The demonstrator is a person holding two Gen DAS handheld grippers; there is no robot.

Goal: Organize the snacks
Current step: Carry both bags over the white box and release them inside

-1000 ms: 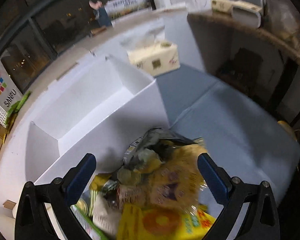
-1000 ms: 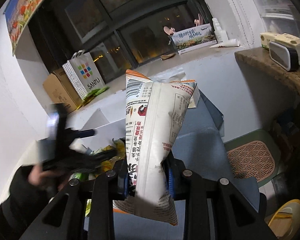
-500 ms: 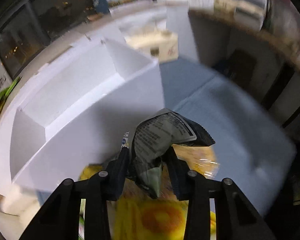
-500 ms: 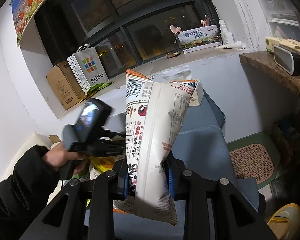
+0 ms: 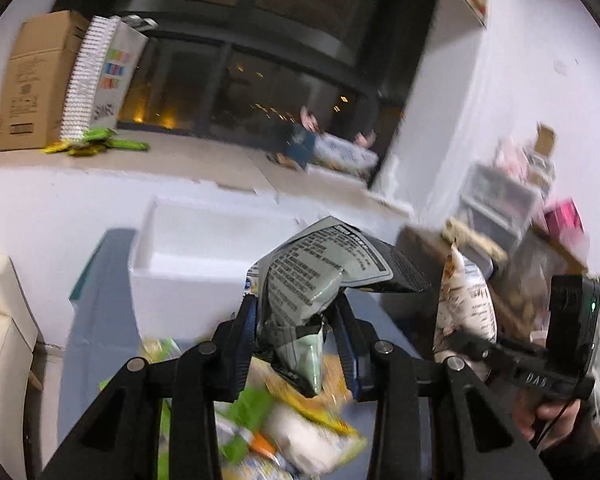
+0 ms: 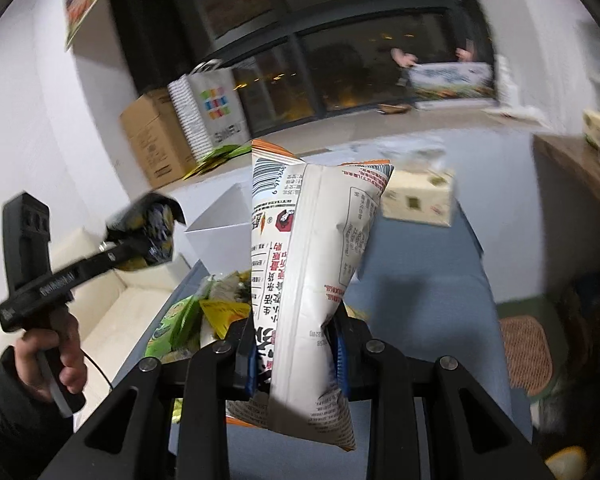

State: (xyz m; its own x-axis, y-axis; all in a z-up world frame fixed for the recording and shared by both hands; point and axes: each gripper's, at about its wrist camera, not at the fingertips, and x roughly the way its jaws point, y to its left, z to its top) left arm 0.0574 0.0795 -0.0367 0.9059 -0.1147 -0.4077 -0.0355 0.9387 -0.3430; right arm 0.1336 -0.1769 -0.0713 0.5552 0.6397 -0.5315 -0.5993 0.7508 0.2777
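My left gripper (image 5: 298, 326) is shut on a crumpled grey and black snack bag (image 5: 316, 276) and holds it in the air above a pile of loose snack packets (image 5: 300, 436). My right gripper (image 6: 296, 354) is shut on a tall white and orange snack bag (image 6: 312, 264) held upright. The left gripper with its dark bag (image 6: 148, 232) shows at the left of the right wrist view. The right gripper's white bag (image 5: 466, 300) shows at the right of the left wrist view. A white open box (image 5: 204, 248) stands behind the pile.
The pile lies on a blue-grey cushion surface (image 6: 420, 280). A tissue box (image 6: 418, 198) sits at its far end. A cardboard box (image 5: 32, 80) and a white shopping bag (image 5: 100, 76) stand on the window ledge. A brown shelf with clutter (image 5: 512, 216) is at the right.
My left gripper closed on the grey bag, lifted it off the pile and swung upward toward the window. My right gripper kept its hold on the white bag and turned slightly.
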